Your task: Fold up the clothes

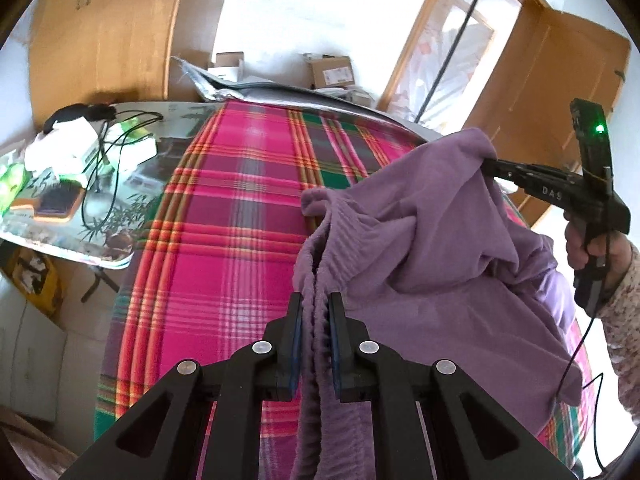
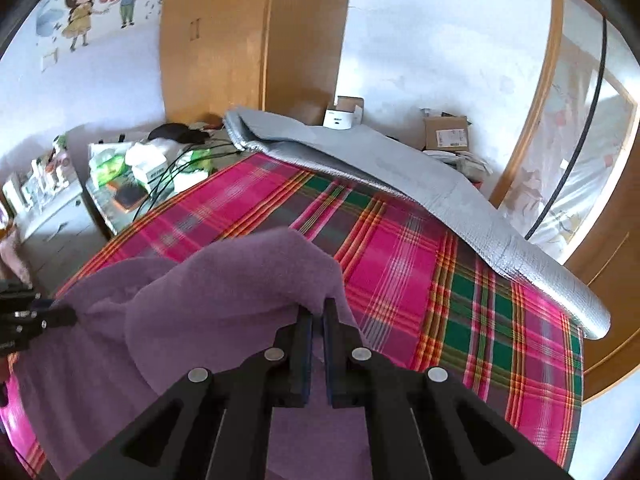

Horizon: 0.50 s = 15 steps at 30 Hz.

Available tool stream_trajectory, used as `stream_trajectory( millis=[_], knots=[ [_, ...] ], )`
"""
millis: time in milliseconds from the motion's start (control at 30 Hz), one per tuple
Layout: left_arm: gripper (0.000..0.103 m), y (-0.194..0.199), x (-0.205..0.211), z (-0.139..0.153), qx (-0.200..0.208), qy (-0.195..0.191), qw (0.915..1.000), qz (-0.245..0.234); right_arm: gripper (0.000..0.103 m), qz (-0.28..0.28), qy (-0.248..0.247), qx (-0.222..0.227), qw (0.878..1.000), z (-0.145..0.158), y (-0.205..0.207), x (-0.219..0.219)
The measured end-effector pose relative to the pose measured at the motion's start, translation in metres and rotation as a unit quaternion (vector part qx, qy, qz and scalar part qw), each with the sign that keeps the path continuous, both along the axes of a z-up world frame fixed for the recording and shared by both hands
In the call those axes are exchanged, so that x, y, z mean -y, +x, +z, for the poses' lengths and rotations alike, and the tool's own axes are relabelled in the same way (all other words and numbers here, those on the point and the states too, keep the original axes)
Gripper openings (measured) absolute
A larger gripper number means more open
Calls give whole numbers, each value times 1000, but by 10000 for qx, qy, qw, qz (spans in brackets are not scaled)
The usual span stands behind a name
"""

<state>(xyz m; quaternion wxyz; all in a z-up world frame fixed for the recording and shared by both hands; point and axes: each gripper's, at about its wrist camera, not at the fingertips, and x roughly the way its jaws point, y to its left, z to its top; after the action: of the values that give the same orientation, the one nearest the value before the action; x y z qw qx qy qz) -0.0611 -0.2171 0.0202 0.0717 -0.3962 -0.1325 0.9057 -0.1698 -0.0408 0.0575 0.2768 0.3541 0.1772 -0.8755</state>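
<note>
The garment (image 1: 432,240) hangs above the blanket (image 1: 224,240), the cluttered table (image 1: 120,184) left of it.

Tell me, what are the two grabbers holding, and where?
Both hold the purple garment. The left gripper pinches its ribbed, gathered edge. The right gripper pinches a fold of the plain fabric at another spot.

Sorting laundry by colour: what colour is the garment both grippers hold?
Purple garment; clearest in the left wrist view.
</note>
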Motion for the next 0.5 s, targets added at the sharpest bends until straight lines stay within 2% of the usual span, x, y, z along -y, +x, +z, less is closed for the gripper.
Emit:
stream_trajectory(
  millis=[100, 233, 500],
  knots=[
    [12, 0, 9, -7, 90, 57, 9999, 113, 5, -148, 155, -4, 9998, -7, -14, 3],
    [12, 3, 16, -18, 215, 156, 9995, 189, 5, -497, 480, 248, 9973, -31, -40, 7],
    [12, 11, 19, -30, 373, 273, 9987, 195, 5, -516, 979, 812, 9905, -75, -47, 19]
  ],
)
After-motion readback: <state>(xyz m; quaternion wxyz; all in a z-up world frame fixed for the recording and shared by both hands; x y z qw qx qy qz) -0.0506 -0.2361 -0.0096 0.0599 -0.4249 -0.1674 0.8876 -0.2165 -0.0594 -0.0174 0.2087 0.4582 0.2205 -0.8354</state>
